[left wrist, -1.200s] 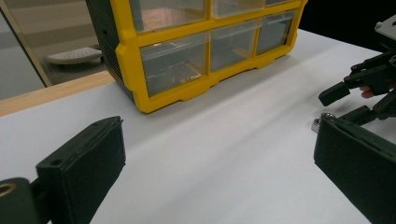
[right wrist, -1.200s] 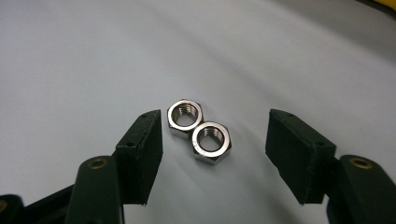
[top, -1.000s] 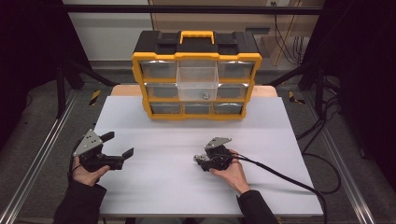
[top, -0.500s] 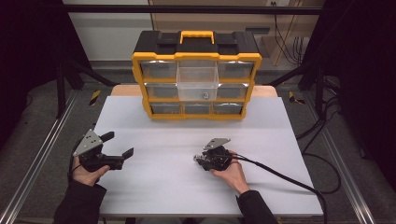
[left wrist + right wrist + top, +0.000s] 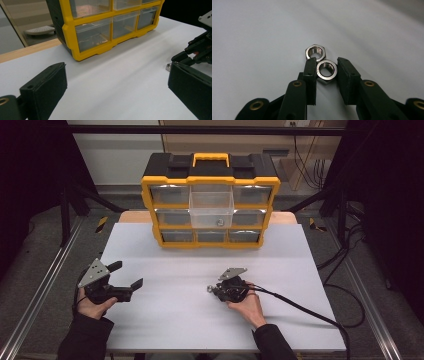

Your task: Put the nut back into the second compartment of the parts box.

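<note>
Two nuts (image 5: 322, 62), right tongs (image 5: 326, 68) closing

Your high view looks forward and down from above your side of the table (image 5: 200, 320), with the yellow drawer organizer (image 5: 210, 202) at the far edge. Your left gripper view sits low, facing that organizer (image 5: 105, 27) from near its front corner. Your right gripper view looks closely down on two steel nuts (image 5: 322, 62). Both gripper views share the white tabletop seen from above.
</note>
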Demonstrator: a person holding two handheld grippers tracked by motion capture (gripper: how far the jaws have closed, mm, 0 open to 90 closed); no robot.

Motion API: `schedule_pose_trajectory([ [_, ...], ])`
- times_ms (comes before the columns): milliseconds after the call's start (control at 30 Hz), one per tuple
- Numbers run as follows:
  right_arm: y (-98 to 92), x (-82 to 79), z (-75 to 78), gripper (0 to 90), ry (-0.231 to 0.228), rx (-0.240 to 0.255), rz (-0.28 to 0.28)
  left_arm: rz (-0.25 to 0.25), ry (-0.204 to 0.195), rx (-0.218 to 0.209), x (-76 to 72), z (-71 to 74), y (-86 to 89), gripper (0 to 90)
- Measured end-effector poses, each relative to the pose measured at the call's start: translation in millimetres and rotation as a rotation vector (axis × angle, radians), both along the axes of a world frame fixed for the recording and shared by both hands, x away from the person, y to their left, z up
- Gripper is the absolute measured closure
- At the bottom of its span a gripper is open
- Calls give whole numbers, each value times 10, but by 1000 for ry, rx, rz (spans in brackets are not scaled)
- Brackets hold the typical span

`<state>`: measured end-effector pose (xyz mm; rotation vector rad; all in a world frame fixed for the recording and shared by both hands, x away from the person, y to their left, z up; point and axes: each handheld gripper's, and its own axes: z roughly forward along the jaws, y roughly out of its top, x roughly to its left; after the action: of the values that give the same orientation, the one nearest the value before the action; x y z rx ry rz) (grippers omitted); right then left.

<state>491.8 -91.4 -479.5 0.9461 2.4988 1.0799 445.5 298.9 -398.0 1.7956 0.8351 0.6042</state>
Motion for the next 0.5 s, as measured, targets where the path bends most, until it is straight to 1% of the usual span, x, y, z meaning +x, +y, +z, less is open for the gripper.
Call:
schedule_pose_trajectory([
  [200,-1,-12,18,702,7,7,-2,0,0,-1,-1,1,0,16],
  [267,-8,-17,40,702,7,10,1,0,-3,1,-2,3,1,15],
  [300,-19,-18,62,702,-5,12,7,0,-3,2,-2,4,2,15],
  [333,-19,-30,78,702,6,18,-1,0,-3,2,-2,4,2,15],
  [433,-37,-35,108,702,2,19,12,0,-3,2,-3,5,1,15],
  [500,-44,-46,141,702,2,32,9,0,-3,2,-3,6,1,15],
])
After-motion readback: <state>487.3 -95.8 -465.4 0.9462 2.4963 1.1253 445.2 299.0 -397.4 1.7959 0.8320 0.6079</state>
